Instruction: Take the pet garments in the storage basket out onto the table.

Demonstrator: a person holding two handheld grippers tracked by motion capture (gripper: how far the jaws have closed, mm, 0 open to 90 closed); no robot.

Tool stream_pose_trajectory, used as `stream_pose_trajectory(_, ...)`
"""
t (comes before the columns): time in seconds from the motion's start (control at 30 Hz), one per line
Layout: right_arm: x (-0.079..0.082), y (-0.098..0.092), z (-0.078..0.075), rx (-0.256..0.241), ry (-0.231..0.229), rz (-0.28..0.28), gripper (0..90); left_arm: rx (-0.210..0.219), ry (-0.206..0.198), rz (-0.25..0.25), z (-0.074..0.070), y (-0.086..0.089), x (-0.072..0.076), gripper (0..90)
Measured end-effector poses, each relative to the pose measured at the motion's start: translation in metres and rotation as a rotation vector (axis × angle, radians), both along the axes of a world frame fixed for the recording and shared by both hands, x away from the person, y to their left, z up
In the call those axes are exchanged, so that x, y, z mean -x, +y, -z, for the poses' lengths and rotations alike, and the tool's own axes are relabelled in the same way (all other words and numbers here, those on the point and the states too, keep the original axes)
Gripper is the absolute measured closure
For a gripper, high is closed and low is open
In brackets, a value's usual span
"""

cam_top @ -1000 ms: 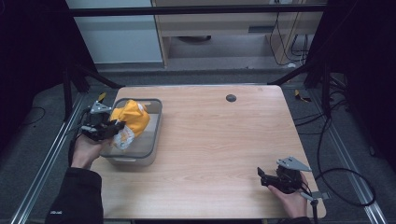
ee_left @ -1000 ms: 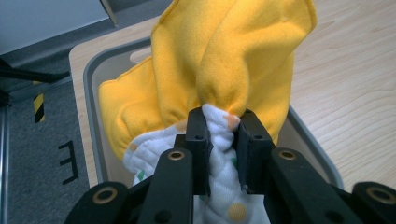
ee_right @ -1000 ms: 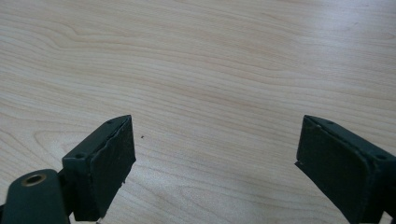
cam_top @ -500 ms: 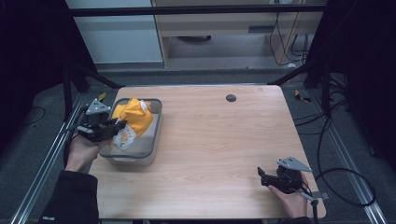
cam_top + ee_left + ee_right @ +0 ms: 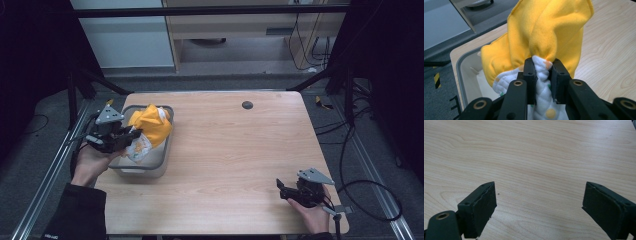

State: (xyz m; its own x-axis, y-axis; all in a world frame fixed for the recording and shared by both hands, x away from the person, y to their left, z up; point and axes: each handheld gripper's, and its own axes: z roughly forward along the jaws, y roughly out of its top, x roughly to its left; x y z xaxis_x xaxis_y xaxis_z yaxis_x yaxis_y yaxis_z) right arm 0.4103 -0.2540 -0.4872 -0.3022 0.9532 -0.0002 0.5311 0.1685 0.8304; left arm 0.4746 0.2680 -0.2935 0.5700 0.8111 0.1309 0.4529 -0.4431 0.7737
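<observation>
- Wooden table [image 5: 225,150] sits in a dark room, with grey floor and black cables all around it.
- On the left side of the table stands a grey tub [image 5: 159,162].
- The left tongs [image 5: 134,134] are over the tub, held by the person's left hand [image 5: 90,162].
- These tongs are squeezed tight on a cloth [image 5: 150,125].
- The cloth is yellow on one side and white with coloured dots on the other.
- In the left gripper view the white part is pinched between the two black jaws of the left tongs [image 5: 541,72], and the yellow part of the cloth [image 5: 544,32] puffs up just past the tips.
- The cloth hangs from the left tongs above the tub [image 5: 461,72], and part of it reaches down inside.
- The right tongs [image 5: 281,187] are well apart from the left tongs, near the right front corner of the table.
- The person's right hand [image 5: 312,212] holds them low over the wood.
- In the right gripper view the right tongs [image 5: 539,202] are spread wide, with bare table [image 5: 536,157] between the jaws.
- A small dark round spot [image 5: 247,105] sits on the far side of the table, well apart from both tongs.
</observation>
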Motion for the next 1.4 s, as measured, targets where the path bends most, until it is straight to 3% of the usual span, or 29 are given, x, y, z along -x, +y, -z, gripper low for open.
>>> stream_pose_trajectory(0.33, 0.000, 0.000, 0.000, 0.003, -0.003, -0.003, 11.9, 0.011, 0.002, 0.056, -0.003, -0.012, 0.007, 76.5)
stream_pose_trajectory(0.8, 0.000, 0.000, -0.001, 0.001, -0.009, -0.003, 12.0, -0.010, -0.011, 0.128, -0.002, -0.037, 0.010, 76.4)
stream_pose_trajectory(1.4, -0.001, 0.000, -0.001, 0.005, -0.011, -0.004, 12.2, -0.019, 0.017, 0.191, 0.006, -0.069, 0.009, 76.4)
